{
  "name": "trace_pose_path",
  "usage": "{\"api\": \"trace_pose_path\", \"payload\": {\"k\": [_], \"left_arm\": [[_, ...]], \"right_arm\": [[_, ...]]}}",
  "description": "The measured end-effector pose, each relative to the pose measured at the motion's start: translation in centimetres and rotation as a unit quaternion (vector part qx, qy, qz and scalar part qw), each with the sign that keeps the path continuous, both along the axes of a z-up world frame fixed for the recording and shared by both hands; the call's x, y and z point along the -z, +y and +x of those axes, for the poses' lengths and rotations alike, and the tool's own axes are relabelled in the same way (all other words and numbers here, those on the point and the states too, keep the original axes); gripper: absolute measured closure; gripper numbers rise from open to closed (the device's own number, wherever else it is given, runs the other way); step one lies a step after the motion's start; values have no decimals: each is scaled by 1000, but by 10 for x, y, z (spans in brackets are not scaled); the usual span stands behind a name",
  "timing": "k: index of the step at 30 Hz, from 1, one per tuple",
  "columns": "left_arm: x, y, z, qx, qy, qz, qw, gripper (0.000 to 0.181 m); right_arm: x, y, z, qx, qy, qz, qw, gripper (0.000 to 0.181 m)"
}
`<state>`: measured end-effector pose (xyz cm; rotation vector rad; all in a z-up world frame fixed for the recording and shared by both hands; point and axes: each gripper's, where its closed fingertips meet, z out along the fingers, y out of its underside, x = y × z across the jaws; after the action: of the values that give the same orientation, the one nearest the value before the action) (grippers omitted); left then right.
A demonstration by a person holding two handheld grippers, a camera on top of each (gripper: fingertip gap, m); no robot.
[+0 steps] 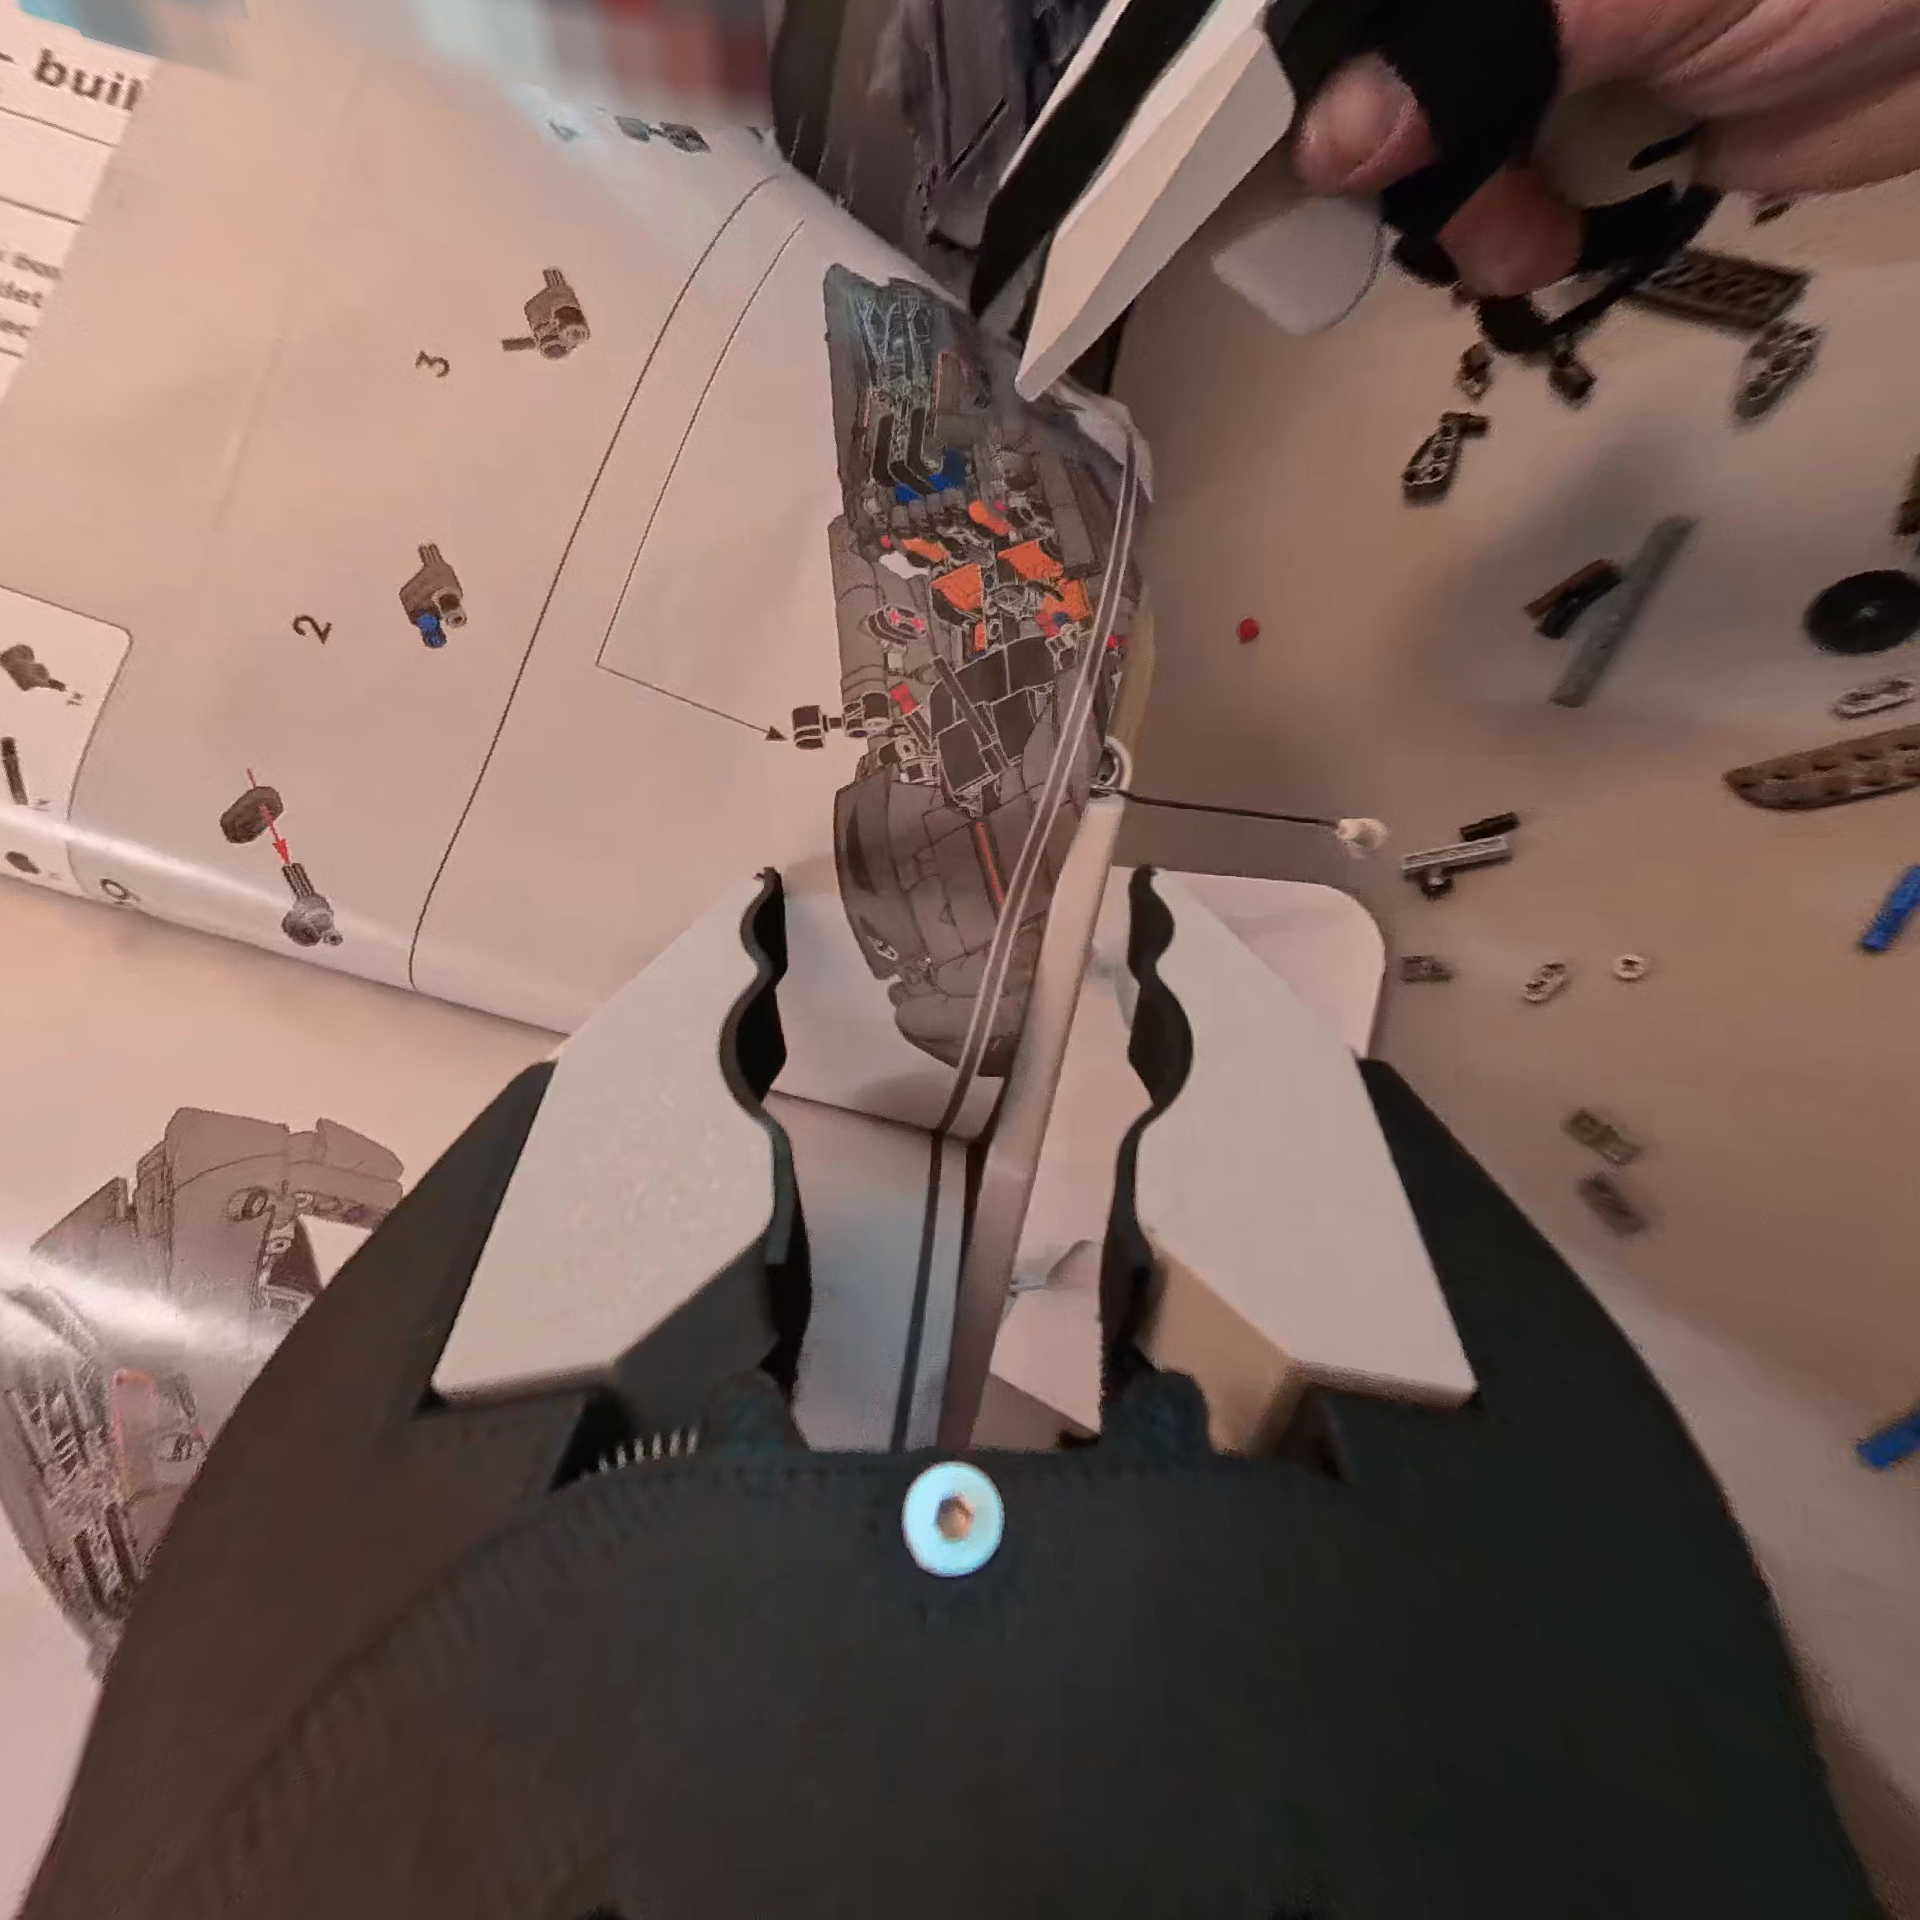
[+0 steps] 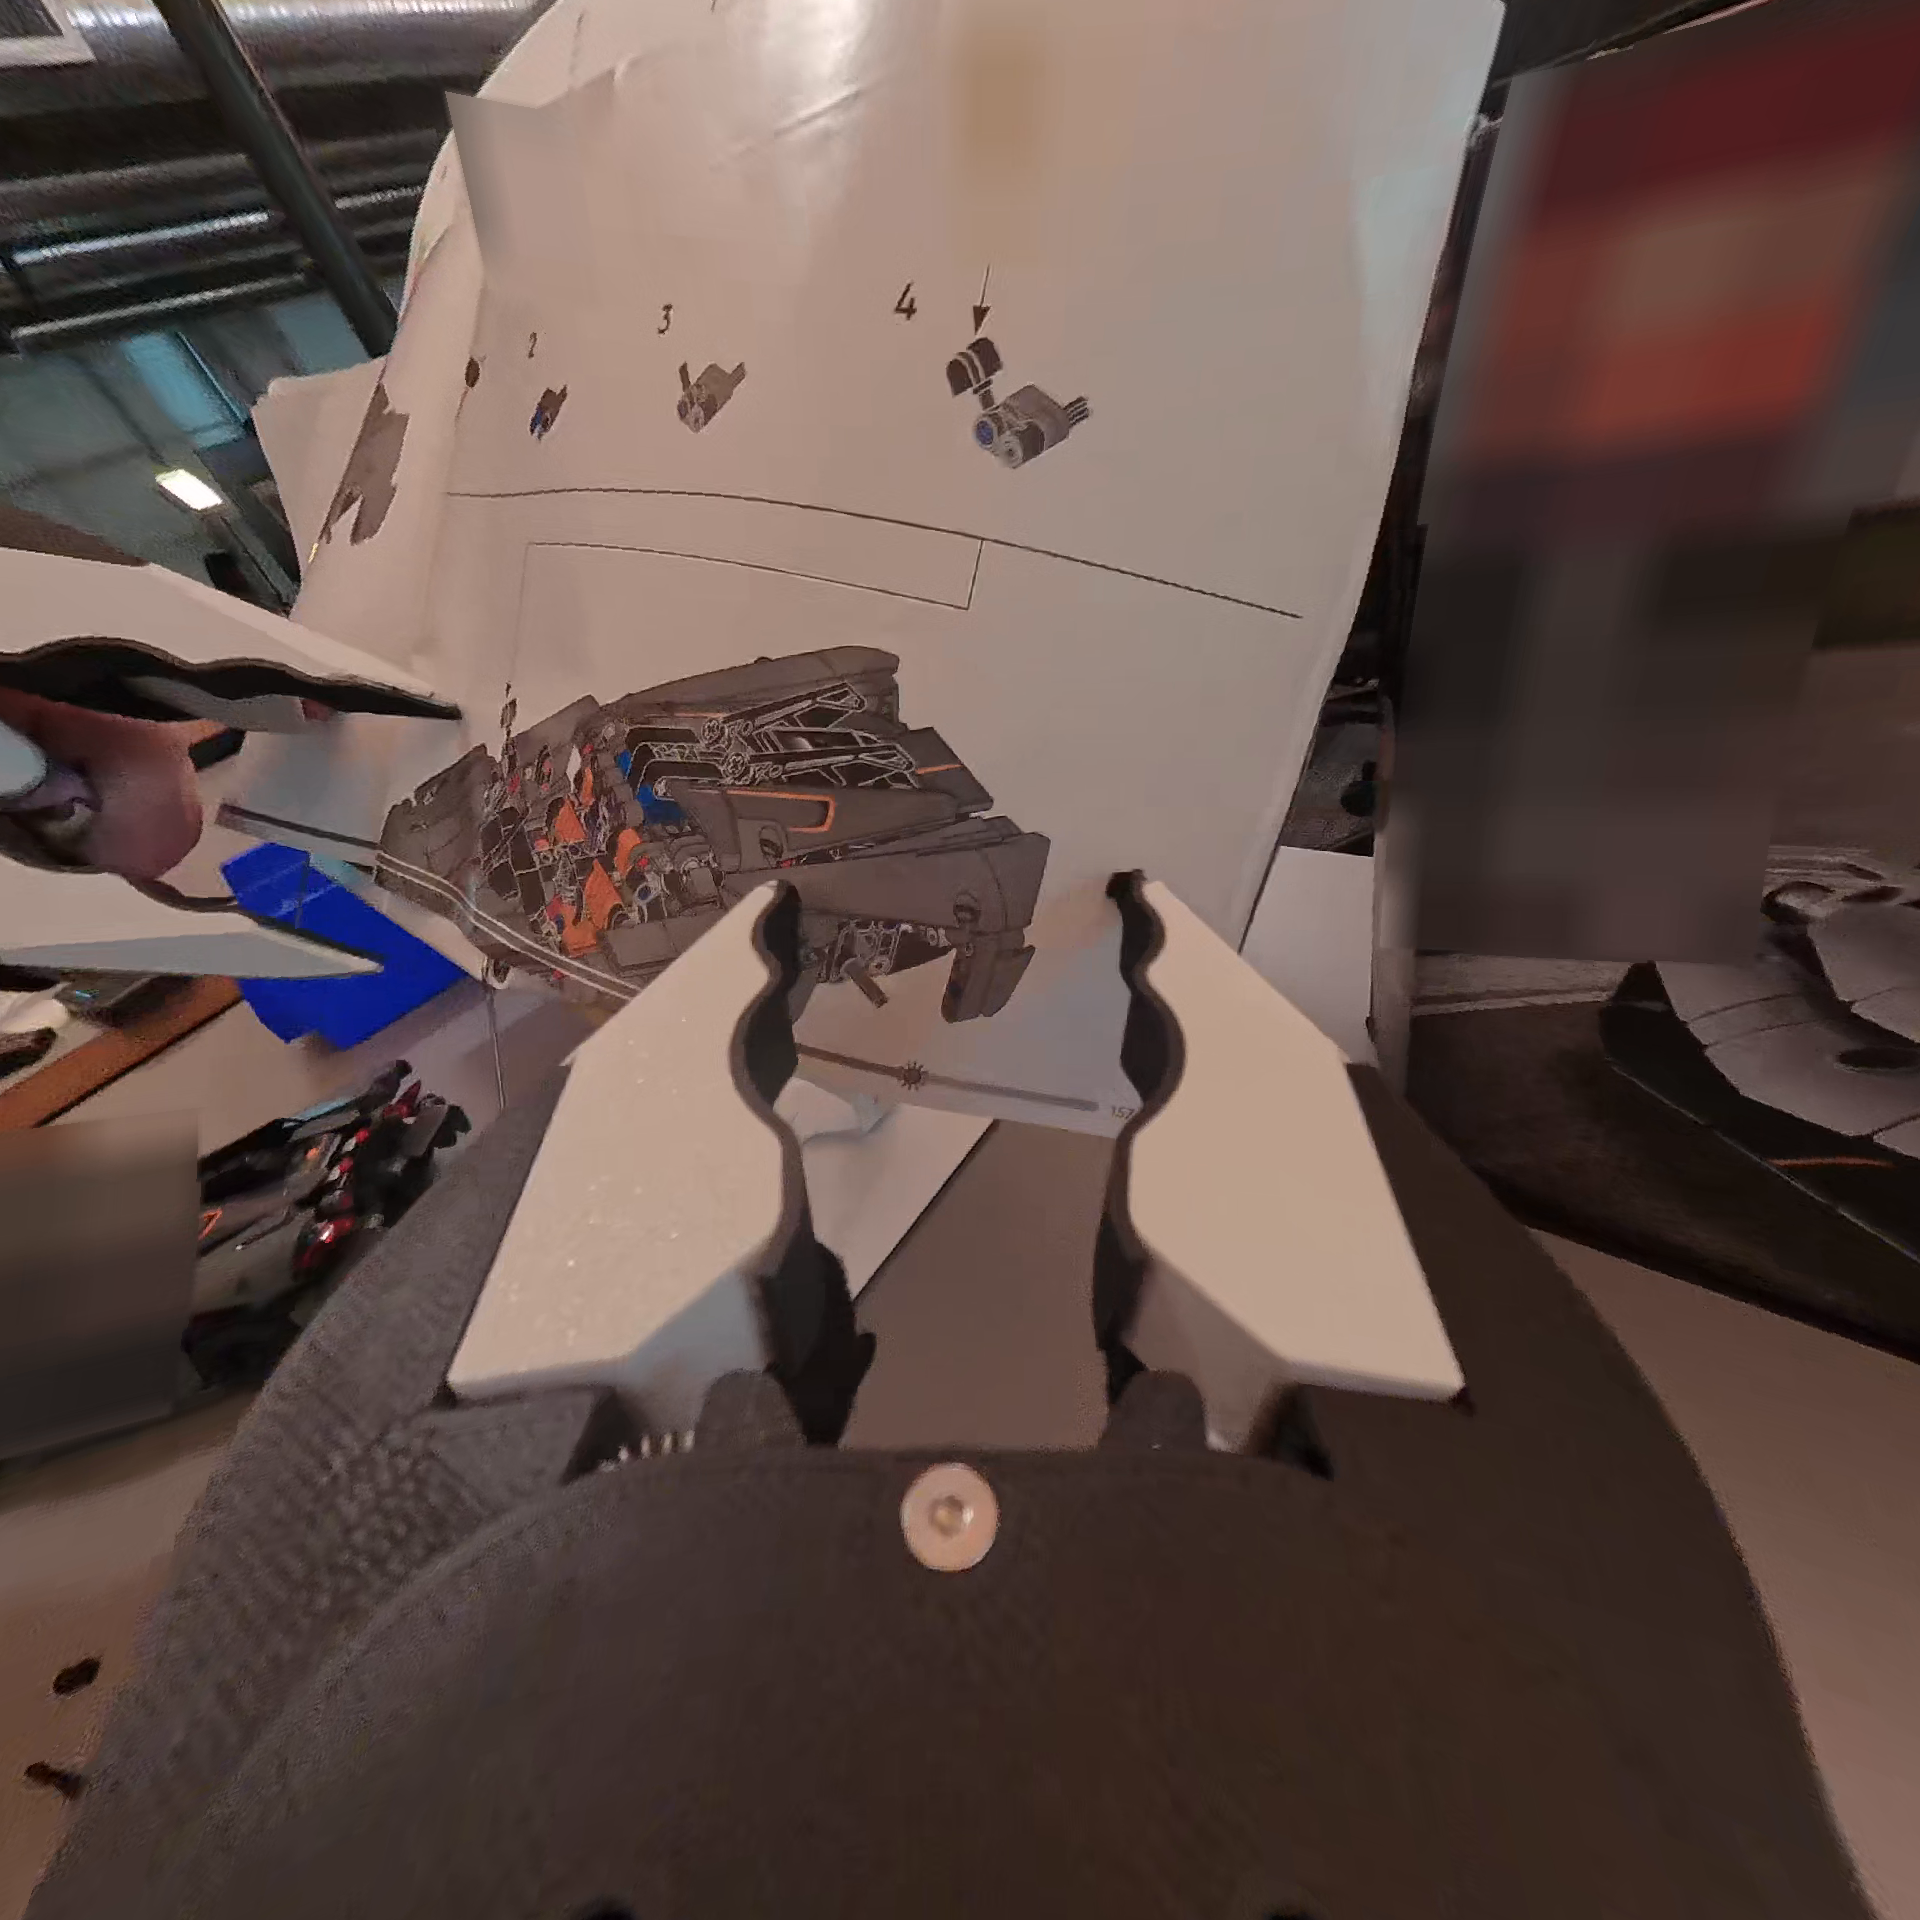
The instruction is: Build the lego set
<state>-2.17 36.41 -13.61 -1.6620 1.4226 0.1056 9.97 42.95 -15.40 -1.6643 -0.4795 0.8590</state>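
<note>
Item: left gripper [image 1: 956,894]. Fingers standing spread, pinching nothing; the edge of a lifted page is passing up through the gap between them without showing contact on either pad.

Item: instruction booklet [image 1: 416,520]. Lying open on the bench to the left of the left fingers, one page [image 1: 977,665] curling upright ahead of the fingertips. In the right wrist view that page [image 2: 883,520] is standing tall just beyond the fingertips, its lower edge meeting the bench between them.

Item: right gripper [image 2: 951,894]. Fingers standing spread and empty, short of the page. In the left wrist view it [image 1: 1039,312] is reaching in from the upper right, tips at the page's top edge, a gloved hand [image 1: 1558,135] gripping it.

Item: loose lego pieces [image 1: 1600,613]. Lying scattered on the bench [image 1: 1351,623] to the right of the left fingers, well apart from each other; a small red piece [image 1: 1248,628] is sitting alone nearer the page. Bare bench is lying open between the page edge and the scatter.

Item: part-built lego model [image 2: 322,1195]. Sitting low to the left of the right fingers, with a blue bin [image 2: 332,935] behind it.

Item: dark box [image 2: 1662,1091]. Lying to the right of the right fingers, crowding that side.
</note>
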Motion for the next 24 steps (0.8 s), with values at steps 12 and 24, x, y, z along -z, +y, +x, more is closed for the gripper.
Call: {"api": "trace_pose_path", "payload": {"k": [12,24], "left_arm": [[3,-1,-4,16,29,-36,999,118],[11,2,-2,3,50,58,997,112]], "right_arm": [[4,-7,-10,-50,20,-16,998,150],[-5,-16,-10,-62,-4,20,998,181]]}}
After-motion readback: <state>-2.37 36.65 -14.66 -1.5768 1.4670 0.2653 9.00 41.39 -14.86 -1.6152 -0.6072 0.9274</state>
